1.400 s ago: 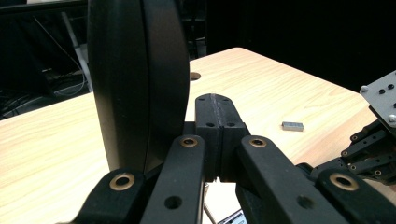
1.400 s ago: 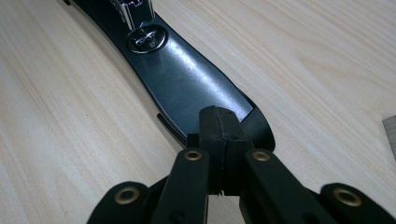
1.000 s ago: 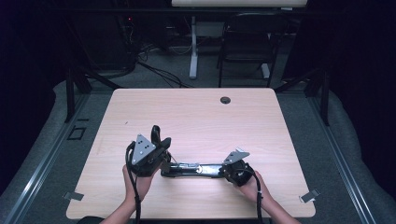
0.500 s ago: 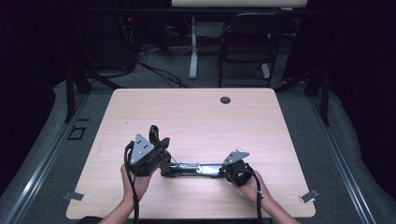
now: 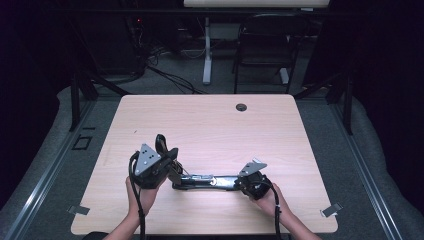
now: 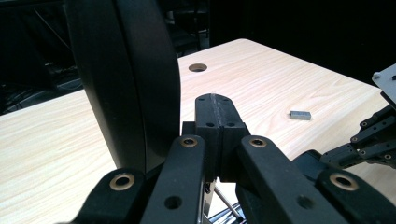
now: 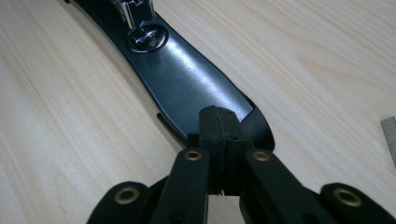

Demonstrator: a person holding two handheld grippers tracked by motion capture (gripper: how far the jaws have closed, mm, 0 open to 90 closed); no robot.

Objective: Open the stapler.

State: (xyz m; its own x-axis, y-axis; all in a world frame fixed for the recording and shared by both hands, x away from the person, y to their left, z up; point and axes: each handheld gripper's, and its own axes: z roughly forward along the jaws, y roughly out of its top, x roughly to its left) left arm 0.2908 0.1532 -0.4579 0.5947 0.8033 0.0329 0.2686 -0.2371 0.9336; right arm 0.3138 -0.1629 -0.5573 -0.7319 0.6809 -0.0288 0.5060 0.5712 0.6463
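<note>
A black stapler (image 5: 205, 181) lies opened out along the near part of the wooden table (image 5: 210, 130), between my two grippers. Its glossy arm with a metal fitting (image 7: 187, 88) runs away from the right gripper (image 7: 217, 123), whose jaws are shut with their tips resting on the arm's rounded end. In the high view the right gripper (image 5: 236, 182) points left along the stapler. The left gripper (image 6: 215, 112) is shut too, nothing seen between its jaws, right next to a raised curved black stapler part (image 6: 126, 84). That left gripper (image 5: 170, 159) sits at the stapler's left end.
A small grey strip of staples (image 6: 299, 115) lies loose on the table, also at the right gripper view's edge as a grey strip (image 7: 390, 137). A round cable hole (image 5: 241, 107) sits near the far edge. A chair (image 5: 265, 45) and cables stand beyond the table.
</note>
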